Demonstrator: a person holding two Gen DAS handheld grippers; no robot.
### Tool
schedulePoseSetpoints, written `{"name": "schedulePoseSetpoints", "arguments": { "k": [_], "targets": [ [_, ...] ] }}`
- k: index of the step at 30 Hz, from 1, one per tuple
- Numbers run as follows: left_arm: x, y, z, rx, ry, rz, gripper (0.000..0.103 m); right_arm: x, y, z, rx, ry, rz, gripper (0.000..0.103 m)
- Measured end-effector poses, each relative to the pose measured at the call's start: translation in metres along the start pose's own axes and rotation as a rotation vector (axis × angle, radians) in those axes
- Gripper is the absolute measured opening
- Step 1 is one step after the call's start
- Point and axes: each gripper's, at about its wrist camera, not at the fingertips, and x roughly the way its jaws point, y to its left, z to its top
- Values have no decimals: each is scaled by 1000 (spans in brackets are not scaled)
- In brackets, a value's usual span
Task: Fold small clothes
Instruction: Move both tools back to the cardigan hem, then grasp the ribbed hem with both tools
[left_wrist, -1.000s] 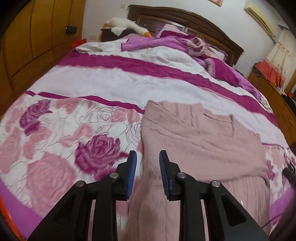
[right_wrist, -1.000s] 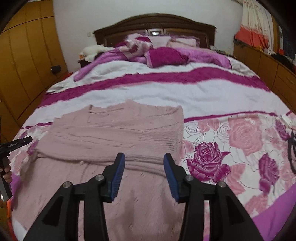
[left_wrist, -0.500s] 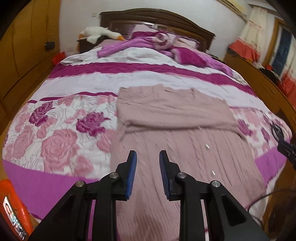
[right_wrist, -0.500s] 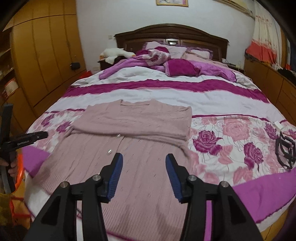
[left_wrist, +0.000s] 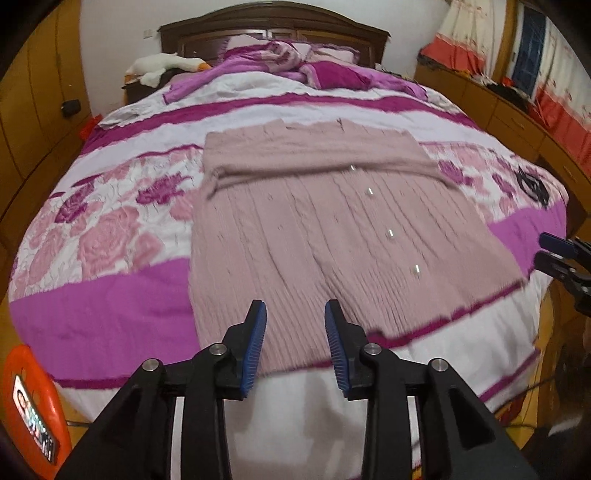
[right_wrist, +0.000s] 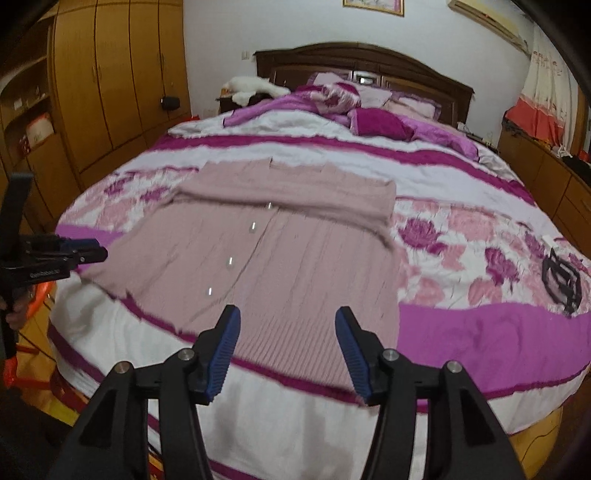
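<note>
I am holding my left gripper (left_wrist: 294, 343) and right gripper (right_wrist: 287, 350) apart, gripping nothing, above the pink cardigan (left_wrist: 332, 236) lying on the bed (left_wrist: 110, 295).

A wide bed (right_wrist: 461, 332) is covered by a white quilt banded in magenta and printed with pink roses. A dark wooden headboard (right_wrist: 369, 59) is set against a white wall (right_wrist: 295, 26). Orange-brown wardrobes (right_wrist: 110, 74) are ranged along one side, and low wooden cabinets (right_wrist: 554, 184) along the other. A red and cream curtain (left_wrist: 480, 37) is hung above the cabinets.
</note>
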Motion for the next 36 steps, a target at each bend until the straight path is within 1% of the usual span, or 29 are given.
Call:
{"name": "schedulePoseSetpoints", "arguments": {
  "k": [3, 5, 8, 11, 14, 17, 20, 27, 30, 36],
  "targets": [
    [5, -8, -11, 30, 19, -16, 16, 11, 7, -14, -1, 25, 14, 59],
    [11, -15, -18, 62, 40, -16, 18, 16, 11, -20, -6, 30, 19, 65],
    [20, -23, -25, 101, 70, -11, 18, 23, 18, -28, -28, 45, 21, 67],
    [26, -29, -29, 123, 76, -8, 18, 29, 25, -33, -72, 65, 15, 68],
    [34, -30, -29, 129, 80, 18, 19, 39, 29, -38, -106, 97, -19, 68],
    [41, -33, -28, 149, 74, 46, 19, 56, 26, -42, -104, 142, -69, 69],
    [48, -35, -28, 164, 64, 79, 19, 65, 20, -43, -83, 130, -89, 69],
    [61, -32, -18, 161, 38, 124, 19, 78, 11, -33, -47, 89, -136, 69],
    [66, -27, -12, 145, 31, 119, 19, 82, 7, -31, -27, 72, -145, 69],
    [70, -17, -10, 97, 7, 73, 19, 82, 0, -33, 10, 46, -123, 68]
  ]
}}
